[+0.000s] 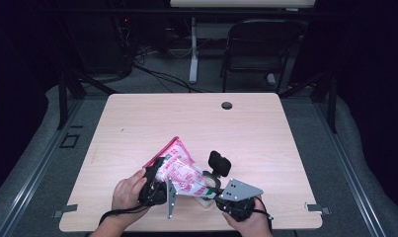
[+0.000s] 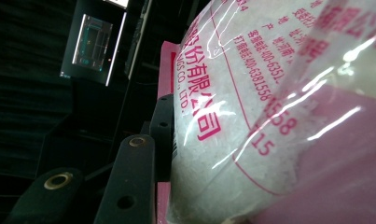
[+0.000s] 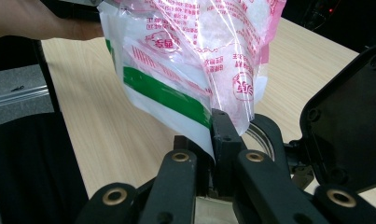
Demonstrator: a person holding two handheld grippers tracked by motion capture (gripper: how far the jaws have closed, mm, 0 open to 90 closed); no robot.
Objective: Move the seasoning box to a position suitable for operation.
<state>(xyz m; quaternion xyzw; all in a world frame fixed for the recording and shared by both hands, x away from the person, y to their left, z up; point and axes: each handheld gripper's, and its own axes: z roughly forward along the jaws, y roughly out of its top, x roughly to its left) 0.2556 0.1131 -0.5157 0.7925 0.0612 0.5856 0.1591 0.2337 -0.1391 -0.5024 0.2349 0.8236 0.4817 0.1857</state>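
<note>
1. High view: the pink-printed plastic bag (image 1: 179,170) of white granules was held tilted above the bench (image 1: 265,138), near its front edge, between both hands.
2. The left gripper (image 1: 154,183) had its jaws clamped on the bag's filled body.
3. The right gripper (image 3: 213,140) had its jaws closed on the bag's thin lower edge.
4. Judgement: soft, slippery film, shifting contents; grip seams, not bulging middle.

The left gripper (image 1: 154,180) stands clamped, its fingers (image 2: 129,186) part-closed. The right gripper (image 3: 212,140) has its fingers (image 3: 225,135) pinched together, both hands low and close.
</note>
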